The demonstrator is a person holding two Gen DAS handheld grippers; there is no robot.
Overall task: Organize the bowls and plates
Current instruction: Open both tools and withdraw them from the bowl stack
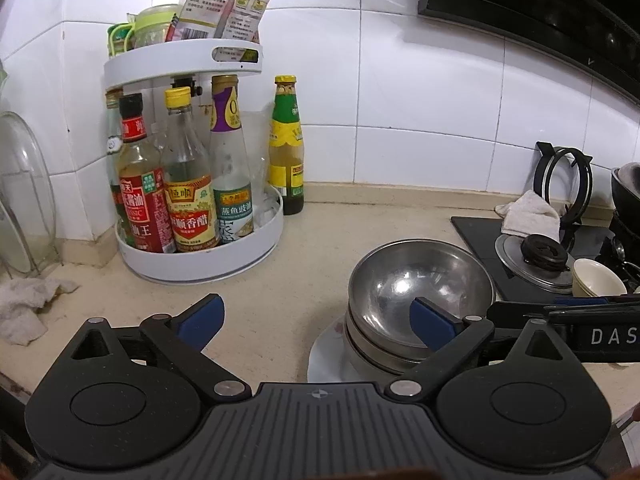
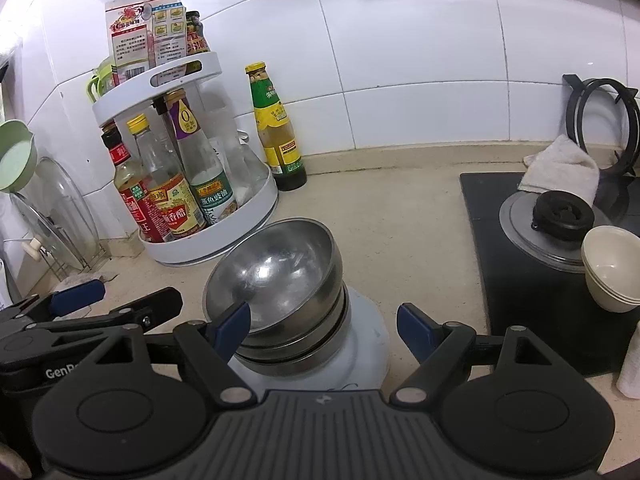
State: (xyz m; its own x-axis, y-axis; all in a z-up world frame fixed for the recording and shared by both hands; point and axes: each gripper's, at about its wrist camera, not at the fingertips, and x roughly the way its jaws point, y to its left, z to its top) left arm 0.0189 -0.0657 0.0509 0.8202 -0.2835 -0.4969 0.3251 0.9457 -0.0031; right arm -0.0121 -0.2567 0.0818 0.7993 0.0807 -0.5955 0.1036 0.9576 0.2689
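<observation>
A stack of steel bowls [image 2: 276, 272] stands on a white plate [image 2: 368, 344] on the beige counter. My right gripper [image 2: 325, 328] is open just in front of the stack. Its left pad [image 2: 234, 328] is by the top bowl's near rim and its right pad [image 2: 416, 330] is apart from the bowls. In the left wrist view the same bowls [image 1: 420, 280] and plate [image 1: 328, 356] lie to the right. My left gripper [image 1: 316, 322] is open and empty, with its right pad [image 1: 432, 324] in front of the top bowl. Nested cream bowls [image 2: 612, 276] sit on the black stove.
A white two-tier rack [image 2: 224, 236] of sauce bottles fills the back left corner, with a yellow-capped bottle [image 2: 276, 128] beside it. A pot lid [image 2: 548, 232], a white cloth [image 2: 560, 168] and a burner grate [image 2: 608, 120] are on the stove. A glass lid [image 1: 24, 208] and rag [image 1: 24, 304] lie at the left.
</observation>
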